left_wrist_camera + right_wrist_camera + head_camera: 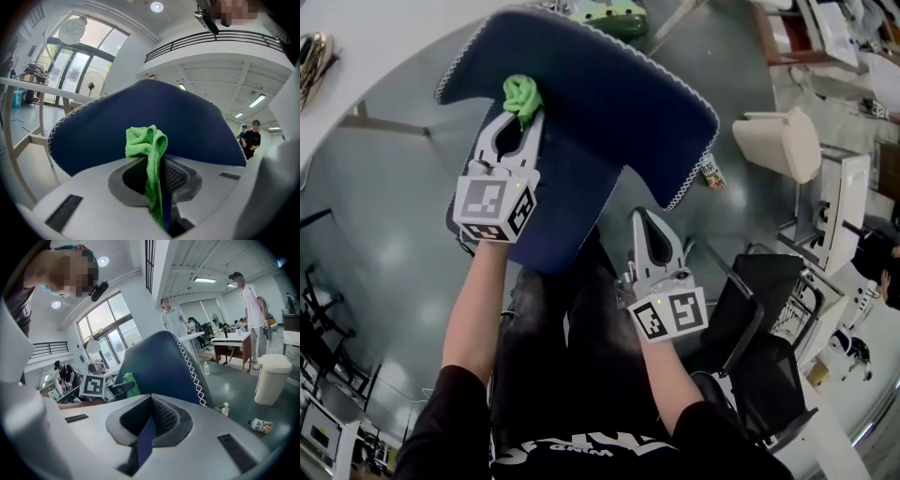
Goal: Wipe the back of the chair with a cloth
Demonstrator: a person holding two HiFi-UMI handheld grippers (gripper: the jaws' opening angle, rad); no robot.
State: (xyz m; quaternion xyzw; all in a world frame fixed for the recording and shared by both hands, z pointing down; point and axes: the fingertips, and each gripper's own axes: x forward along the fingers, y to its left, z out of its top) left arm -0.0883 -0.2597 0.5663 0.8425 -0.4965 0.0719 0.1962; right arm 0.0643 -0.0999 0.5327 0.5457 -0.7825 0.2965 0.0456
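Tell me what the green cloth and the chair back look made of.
The green cloth looks like microfibre or terry: a matt, nubbly pile that bunches in soft folds. The chair back is seemingly dark blue woven upholstery, matt, no glare, with white zigzag stitching along its edge.

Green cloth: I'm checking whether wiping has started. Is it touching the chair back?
Touching. The right gripper view looks side-on: the green cloth in the left gripper lies against the chair back with no gap.

The chair [609,103] has a dark blue back with white zigzag stitching along its edge. The green cloth [521,96] is bunched, clamped in the left gripper [525,114] and touching the back near its top edge.
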